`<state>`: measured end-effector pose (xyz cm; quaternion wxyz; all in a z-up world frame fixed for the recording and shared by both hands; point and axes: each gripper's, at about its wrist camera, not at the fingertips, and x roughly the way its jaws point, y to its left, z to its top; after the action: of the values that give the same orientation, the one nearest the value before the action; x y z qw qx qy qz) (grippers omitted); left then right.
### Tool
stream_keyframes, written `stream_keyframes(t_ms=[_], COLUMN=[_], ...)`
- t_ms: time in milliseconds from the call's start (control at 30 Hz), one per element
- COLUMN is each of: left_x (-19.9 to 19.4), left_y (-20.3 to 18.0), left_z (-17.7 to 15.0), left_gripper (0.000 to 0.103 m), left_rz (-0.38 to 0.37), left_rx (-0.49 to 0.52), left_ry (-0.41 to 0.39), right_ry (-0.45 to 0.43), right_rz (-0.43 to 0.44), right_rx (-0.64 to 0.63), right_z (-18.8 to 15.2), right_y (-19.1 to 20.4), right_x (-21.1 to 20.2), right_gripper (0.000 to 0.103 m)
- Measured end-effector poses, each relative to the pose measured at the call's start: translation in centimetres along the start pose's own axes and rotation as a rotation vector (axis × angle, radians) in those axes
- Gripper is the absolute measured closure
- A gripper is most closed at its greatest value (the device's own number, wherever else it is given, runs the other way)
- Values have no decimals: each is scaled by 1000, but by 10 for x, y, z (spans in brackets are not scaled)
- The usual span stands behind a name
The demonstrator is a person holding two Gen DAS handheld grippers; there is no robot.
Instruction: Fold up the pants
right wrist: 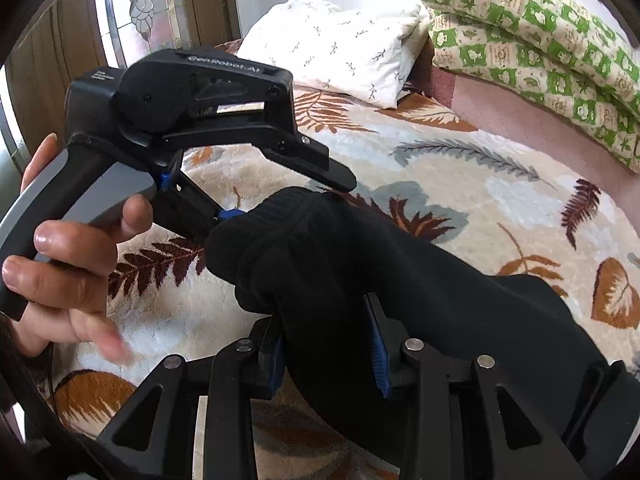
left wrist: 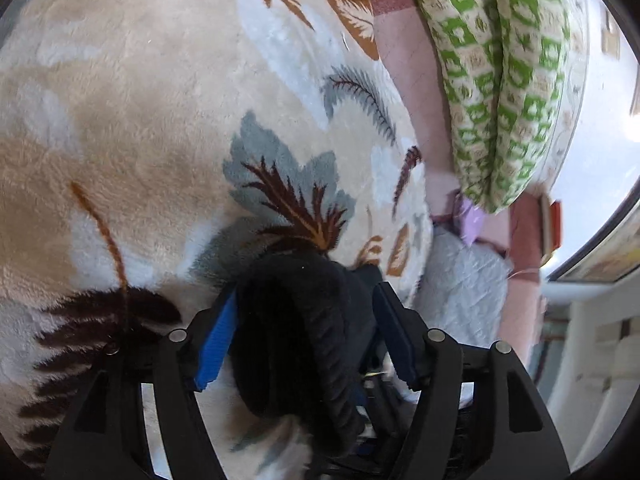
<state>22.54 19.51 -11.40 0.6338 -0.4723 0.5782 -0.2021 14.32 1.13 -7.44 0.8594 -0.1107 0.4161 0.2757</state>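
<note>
Right gripper [right wrist: 328,356] clamped the black pants [right wrist: 360,264] above the leaf-patterned blanket [right wrist: 460,184] on the bed, while the left gripper [right wrist: 288,204] stood open around their ribbed end. With that end loose, I judged the bunched fabric might sag and spoil the fold.

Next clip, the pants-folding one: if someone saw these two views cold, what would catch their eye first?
Most striking is the black pants, bunched and draped across the leaf-patterned blanket. Both tools meet at the fabric: the right hand-held gripper is shut on a thick fold at the bottom of its view, while the left hand-held gripper, held by a bare hand, has the ribbed end between jaws that stand apart. A green-checked quilt lies folded at the bed's far edge.
</note>
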Motion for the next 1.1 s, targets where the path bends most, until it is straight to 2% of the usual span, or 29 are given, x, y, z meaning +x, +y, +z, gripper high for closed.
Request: stream_keyframes(t_ms=[33,67,100,200,367,667,900,1100], left_x=[-2,-2,1,2,-12,-16,34,115], left_y=[1,-1,-4,-6,-19,-81,-159,-204], left_z=[0,0,0,-4,-16,-48,-80,-113], left_gripper=[40,51,69,84,87,86,86,86], left_rz=[-1,9,35,40,-20,29,129,236], left_rx=[-9,-7,5,2,0,53,170,260], left_ry=[-5,-10,-10,-3,-3,-21,20,99], right_ry=[3,7,10,4,10,-77,-171,-220], right_rz=[-5,-6,-5,-16,11,88,138,171], right_rx=[0,-2,-4,-20,-3,133,262,414], right_z=[-1,-1,-1,-1,-3,-8,-22,-58], right_y=[0,0,1,3,2,-19,-61,-117], right_x=[1,2,3,4,2,-41,-90,-120], right_gripper=[68,68,68,69,69,69,69,68])
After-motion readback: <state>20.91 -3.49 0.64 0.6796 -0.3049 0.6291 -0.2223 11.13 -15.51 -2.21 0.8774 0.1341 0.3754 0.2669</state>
